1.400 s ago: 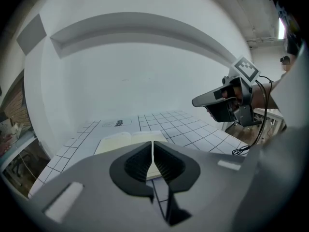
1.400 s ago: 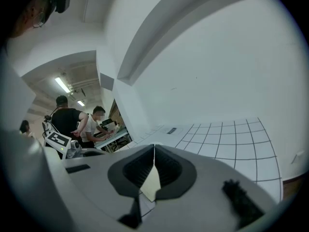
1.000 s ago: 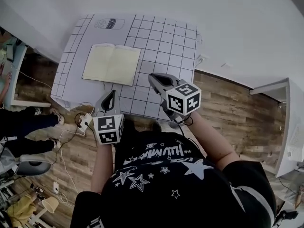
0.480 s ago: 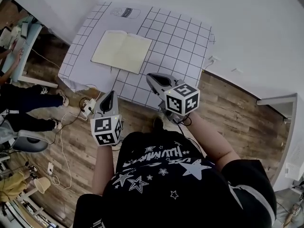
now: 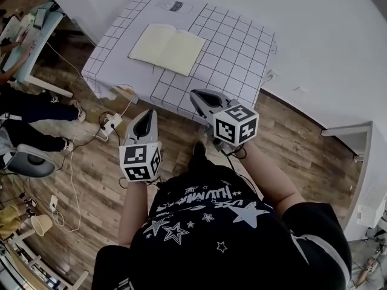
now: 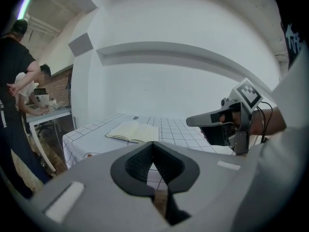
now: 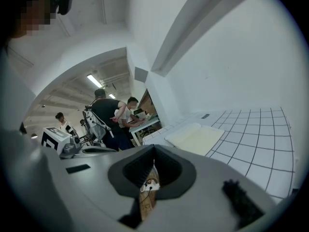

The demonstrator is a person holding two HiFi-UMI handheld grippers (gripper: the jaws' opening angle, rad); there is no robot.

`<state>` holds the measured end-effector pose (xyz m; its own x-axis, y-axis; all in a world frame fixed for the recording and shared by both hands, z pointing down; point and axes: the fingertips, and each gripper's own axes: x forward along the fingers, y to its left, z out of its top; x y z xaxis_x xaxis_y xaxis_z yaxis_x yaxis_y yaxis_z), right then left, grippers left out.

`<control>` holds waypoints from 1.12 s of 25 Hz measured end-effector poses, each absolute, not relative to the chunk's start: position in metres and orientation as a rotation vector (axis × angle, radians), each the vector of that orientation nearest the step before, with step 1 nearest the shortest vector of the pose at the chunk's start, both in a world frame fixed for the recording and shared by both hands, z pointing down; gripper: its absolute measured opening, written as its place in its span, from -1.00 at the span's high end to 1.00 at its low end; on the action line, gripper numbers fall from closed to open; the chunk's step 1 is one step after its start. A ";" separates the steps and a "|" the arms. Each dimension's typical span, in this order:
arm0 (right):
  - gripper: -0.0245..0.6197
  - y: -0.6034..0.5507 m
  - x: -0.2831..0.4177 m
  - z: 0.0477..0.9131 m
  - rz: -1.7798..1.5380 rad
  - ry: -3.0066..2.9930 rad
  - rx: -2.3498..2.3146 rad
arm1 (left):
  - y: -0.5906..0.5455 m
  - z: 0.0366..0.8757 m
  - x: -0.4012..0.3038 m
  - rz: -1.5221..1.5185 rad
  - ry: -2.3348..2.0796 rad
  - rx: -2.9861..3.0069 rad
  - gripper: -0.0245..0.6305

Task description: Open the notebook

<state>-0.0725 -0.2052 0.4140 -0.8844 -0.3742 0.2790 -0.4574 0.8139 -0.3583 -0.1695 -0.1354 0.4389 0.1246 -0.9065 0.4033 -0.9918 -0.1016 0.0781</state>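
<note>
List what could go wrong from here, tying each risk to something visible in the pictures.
1. The power strip and cables lie loose on the floor; a foot could catch on them.
2. The notebook already lies open; a careless poke from the shut left tongs or right tongs might crease a page.
3. The tablecloth hangs over the edge; snagging it could drag the notebook.
</note>
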 end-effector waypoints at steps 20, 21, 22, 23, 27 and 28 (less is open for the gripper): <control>0.88 -0.019 -0.042 0.381 0.487 -2.824 0.766 | 0.031 0.406 -0.139 0.249 -1.756 2.248 0.89; 0.88 -0.011 -0.039 0.379 0.476 -2.820 0.774 | 0.036 0.403 -0.136 0.241 -1.748 2.264 0.90; 0.88 -0.004 -0.035 0.378 0.468 -2.814 0.783 | 0.041 0.400 -0.132 0.233 -1.739 2.279 0.90; 0.88 0.003 -0.031 0.377 0.464 -2.806 0.793 | 0.046 0.397 -0.129 0.227 -1.729 2.293 0.89; 0.88 0.027 -0.017 0.377 0.461 -2.787 0.824 | 0.065 0.392 -0.117 0.209 -1.700 2.325 0.89; 0.88 0.033 -0.014 0.377 0.457 -2.785 0.824 | 0.069 0.393 -0.115 0.204 -1.697 2.325 0.89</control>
